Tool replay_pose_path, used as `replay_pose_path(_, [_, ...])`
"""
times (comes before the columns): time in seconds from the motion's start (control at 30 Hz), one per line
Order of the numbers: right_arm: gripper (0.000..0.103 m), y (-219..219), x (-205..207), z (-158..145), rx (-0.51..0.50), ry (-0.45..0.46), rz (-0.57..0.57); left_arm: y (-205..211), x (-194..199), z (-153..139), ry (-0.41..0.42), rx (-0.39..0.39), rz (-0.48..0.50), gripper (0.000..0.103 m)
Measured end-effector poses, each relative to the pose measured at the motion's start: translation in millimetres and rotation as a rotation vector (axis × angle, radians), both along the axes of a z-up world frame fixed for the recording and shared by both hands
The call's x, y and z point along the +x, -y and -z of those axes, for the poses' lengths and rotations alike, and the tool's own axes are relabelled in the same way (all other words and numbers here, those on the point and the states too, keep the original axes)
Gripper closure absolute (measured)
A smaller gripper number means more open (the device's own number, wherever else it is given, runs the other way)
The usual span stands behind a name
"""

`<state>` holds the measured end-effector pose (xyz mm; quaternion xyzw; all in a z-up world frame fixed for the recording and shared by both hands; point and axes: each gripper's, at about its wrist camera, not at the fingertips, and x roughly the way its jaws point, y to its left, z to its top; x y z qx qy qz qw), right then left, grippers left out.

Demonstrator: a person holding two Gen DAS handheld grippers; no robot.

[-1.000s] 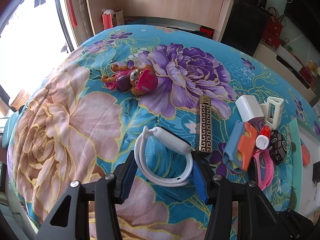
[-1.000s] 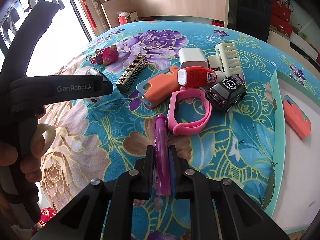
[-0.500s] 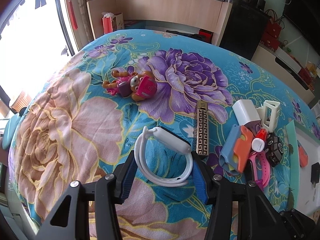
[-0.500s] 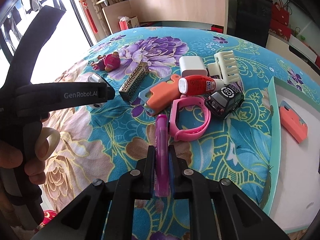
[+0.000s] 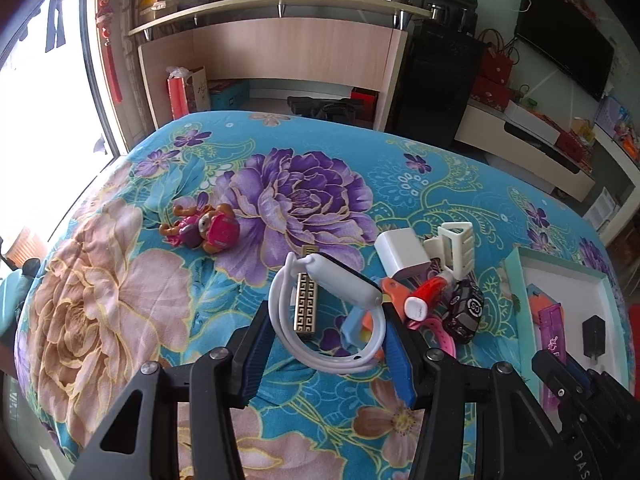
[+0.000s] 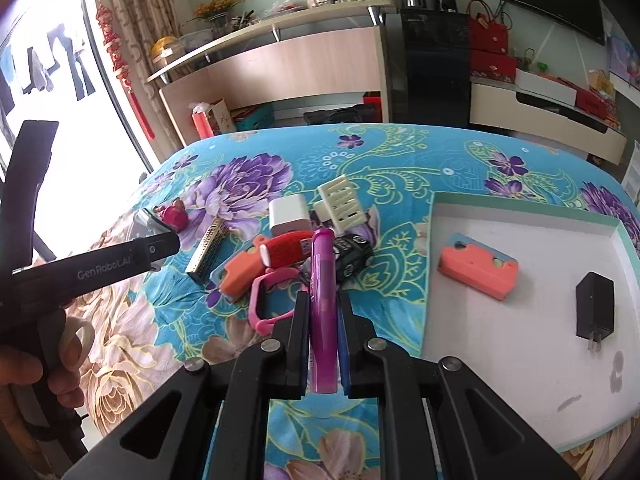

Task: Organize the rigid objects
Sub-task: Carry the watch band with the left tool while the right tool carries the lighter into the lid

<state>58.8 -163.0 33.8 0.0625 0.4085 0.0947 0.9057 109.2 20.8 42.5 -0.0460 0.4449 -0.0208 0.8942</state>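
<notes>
carry step: left gripper (image 5: 328, 340) clamps white wristband (image 5: 320, 300), right gripper (image 6: 324, 344) pinches purple tube (image 6: 323, 304); both seemingly clear of cloth. next: lower into tray (image 6: 520, 360), release.

— What does the left claw (image 5: 328, 344) look like?

— Two black fingers of angular plastic with triangular cut-outs, each lined with a ribbed blue pad (image 5: 256, 354) on its inner face. Round silver screw heads (image 5: 218, 354) sit on the linkage behind them.

— And the right claw (image 6: 324, 344)?

— The same build: black skeletal links, silver screws, blue pads. From its camera the left claw's black body (image 6: 92, 270) shows side-on, with "GenRobot.AI" printed on it in pale grey letters.

— Anything of the person?

— Only a hand (image 6: 36, 376) around the black handle, one finger through a cream ring-shaped trigger (image 6: 76, 344). No sleeve shows.
</notes>
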Motion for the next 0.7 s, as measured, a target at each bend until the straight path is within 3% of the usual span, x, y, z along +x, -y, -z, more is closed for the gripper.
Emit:
replay_pose_path(0.33, [0.091,95.3,-9.7,-4.4,-0.06,0.015,0.291,102.9,-14.6,-8.9,0.047,0.015,0.268,0.048])
replay_pose_path(0.7, [0.091,177.6,-37.9,-0.7,-0.162,-0.015,0.571,192.4,-34.8,7.3,0.04,0.067,0.462,0.048])
